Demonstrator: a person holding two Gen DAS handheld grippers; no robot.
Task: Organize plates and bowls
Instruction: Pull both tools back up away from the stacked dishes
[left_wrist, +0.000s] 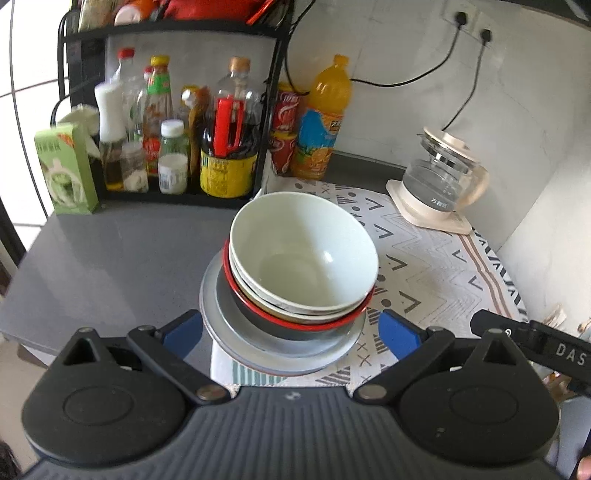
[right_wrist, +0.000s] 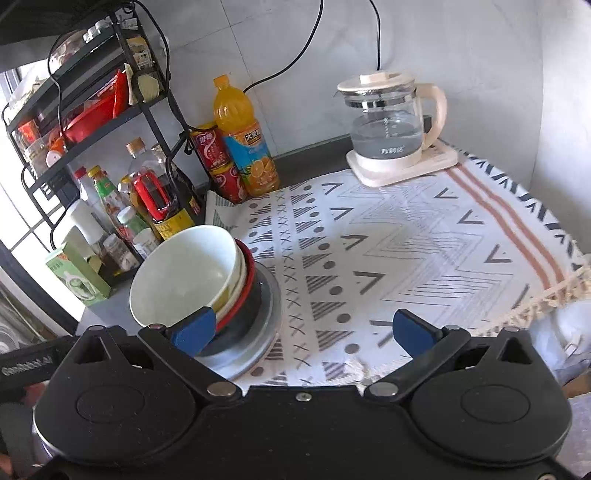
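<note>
Upright white bowl (left_wrist: 303, 251) tops nested bowls on perhaps two plates (left_wrist: 280, 350).

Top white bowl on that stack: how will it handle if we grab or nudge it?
The white bowl looks glazed, so probably slippery and breakable. It sits tilted in the bowls below, so a nudge may rock it. Likely stiff.

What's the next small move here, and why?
Probably back both claws off and call it stacked. The bowls sit nested on the plates at the edge of the patterned cloth, and no loose dishes show elsewhere. The left claw and right claw are both open and empty, touching nothing. If anything, nudge the slightly off-centre top bowl straight.
</note>
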